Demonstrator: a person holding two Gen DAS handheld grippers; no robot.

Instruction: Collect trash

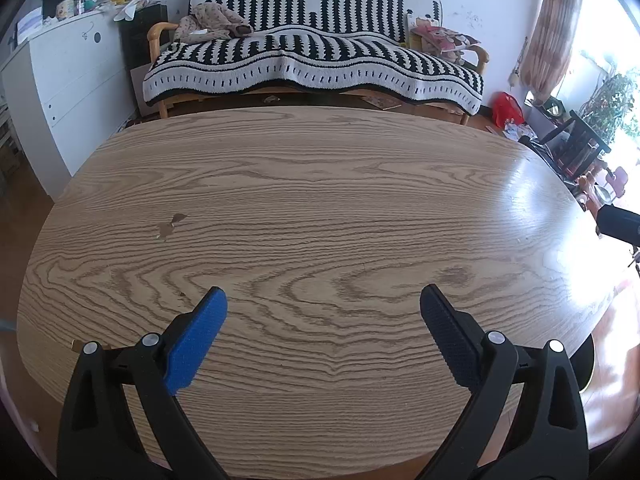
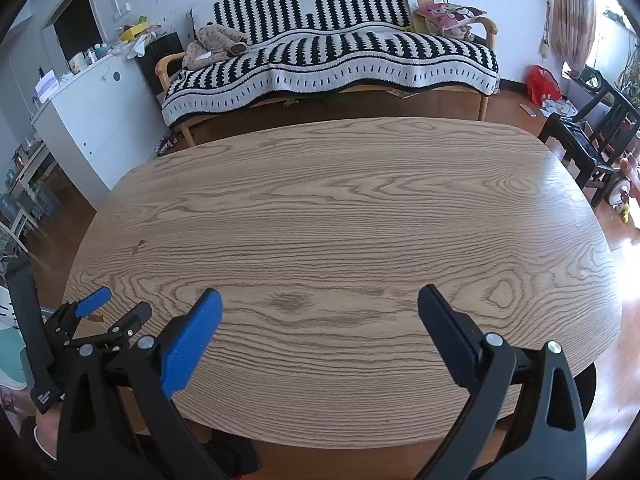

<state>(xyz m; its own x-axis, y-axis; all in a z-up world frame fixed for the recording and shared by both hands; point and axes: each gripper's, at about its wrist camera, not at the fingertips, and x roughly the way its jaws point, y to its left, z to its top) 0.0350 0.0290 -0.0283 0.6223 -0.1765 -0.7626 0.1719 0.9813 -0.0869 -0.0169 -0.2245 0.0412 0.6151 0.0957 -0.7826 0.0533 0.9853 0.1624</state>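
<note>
Hovering over the worktop (image 1: 320, 200), I hold both the left gripper (image 1: 322, 304) and right gripper (image 2: 320, 304) with fingers apart, empty. No trash shows here; litter (image 2: 556, 106) lies on the floor at two o'clock, so I risk grabbing air.

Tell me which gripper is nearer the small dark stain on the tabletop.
Left. The left gripper hovers just behind the stain; the right gripper sits further over to the stain's right, both with jaws open.

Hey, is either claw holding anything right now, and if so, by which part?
Nothing is held. The left claw and the right claw are both open, with only the bare wooden table between their fingers.
</note>
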